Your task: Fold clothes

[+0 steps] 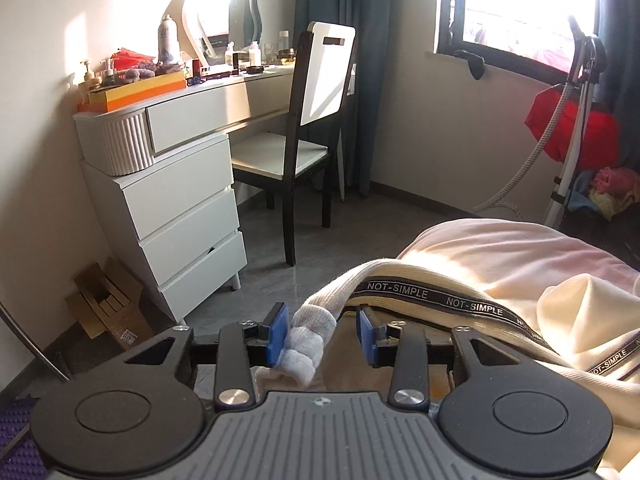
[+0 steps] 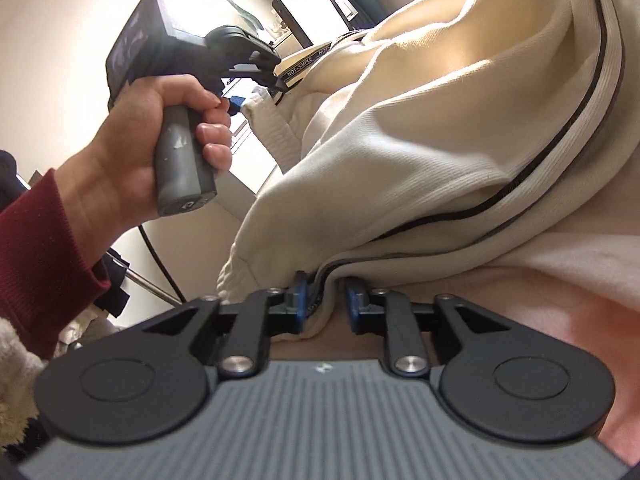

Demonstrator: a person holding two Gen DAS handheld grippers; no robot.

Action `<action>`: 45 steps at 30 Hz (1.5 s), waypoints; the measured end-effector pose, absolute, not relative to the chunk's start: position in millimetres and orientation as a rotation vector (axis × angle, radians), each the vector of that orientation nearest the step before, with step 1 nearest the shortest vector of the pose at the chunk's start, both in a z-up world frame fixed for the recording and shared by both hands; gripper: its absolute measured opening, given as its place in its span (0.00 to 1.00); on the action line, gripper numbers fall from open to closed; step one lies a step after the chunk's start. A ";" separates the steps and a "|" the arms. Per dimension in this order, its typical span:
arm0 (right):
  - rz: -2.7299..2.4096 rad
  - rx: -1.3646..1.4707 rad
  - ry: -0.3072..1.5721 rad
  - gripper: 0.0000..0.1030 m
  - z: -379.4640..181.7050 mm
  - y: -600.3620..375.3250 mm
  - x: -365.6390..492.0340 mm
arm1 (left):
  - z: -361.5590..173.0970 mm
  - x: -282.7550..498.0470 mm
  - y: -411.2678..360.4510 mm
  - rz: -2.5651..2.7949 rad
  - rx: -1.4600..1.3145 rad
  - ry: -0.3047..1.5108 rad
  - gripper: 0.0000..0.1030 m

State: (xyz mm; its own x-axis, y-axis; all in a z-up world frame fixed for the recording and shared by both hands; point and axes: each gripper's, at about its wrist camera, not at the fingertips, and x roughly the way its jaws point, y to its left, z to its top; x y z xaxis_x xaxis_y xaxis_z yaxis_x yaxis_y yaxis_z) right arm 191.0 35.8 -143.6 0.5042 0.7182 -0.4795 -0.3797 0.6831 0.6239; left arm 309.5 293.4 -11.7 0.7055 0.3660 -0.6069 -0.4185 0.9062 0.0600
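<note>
A cream garment point(image 1: 568, 320) with black "NOT-SIMPLE" tape trim lies bunched on a pale pink bed cover point(image 1: 500, 240). My left gripper point(image 1: 323, 334) is open; a ribbed white cuff point(image 1: 308, 340) of the garment sits between the jaws against the left blue pad point(image 1: 278, 334). In the right wrist view the garment point(image 2: 420, 120) hangs in folds. My right gripper point(image 2: 326, 300) is open, with the garment's striped hem point(image 2: 320, 308) in the gap beside the left pad. The left gripper point(image 2: 256, 56) shows there too, held by a hand.
A white dresser point(image 1: 180, 216) with cluttered top stands left, with a black-and-white chair point(image 1: 304, 120) beside it. Cardboard point(image 1: 108, 304) lies on the grey floor. A garment steamer stand point(image 1: 576, 120) with red fabric stands right under the window.
</note>
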 end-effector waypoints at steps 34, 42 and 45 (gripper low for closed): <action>0.189 0.370 0.462 1.00 -40.5 -280.1 84.1 | 238.6 -168.0 -150.6 -0.165 0.126 0.509 0.99; 0.179 0.416 0.478 1.00 -41.1 -289.5 84.0 | 220.0 -135.9 -127.9 -0.205 0.009 0.587 0.99; 0.175 0.435 0.481 1.00 -40.6 -295.9 83.5 | 208.5 -107.0 -125.8 -0.239 -0.035 0.653 0.97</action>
State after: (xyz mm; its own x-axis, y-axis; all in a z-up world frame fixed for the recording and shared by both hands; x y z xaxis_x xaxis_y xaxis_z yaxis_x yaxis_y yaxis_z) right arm 83.5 -295.9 -40.6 0.8739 0.2625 -0.4092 -0.0611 0.8943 0.4433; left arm -107.0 -125.8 208.5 0.7678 -0.2308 -0.5976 0.2091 0.9720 -0.1068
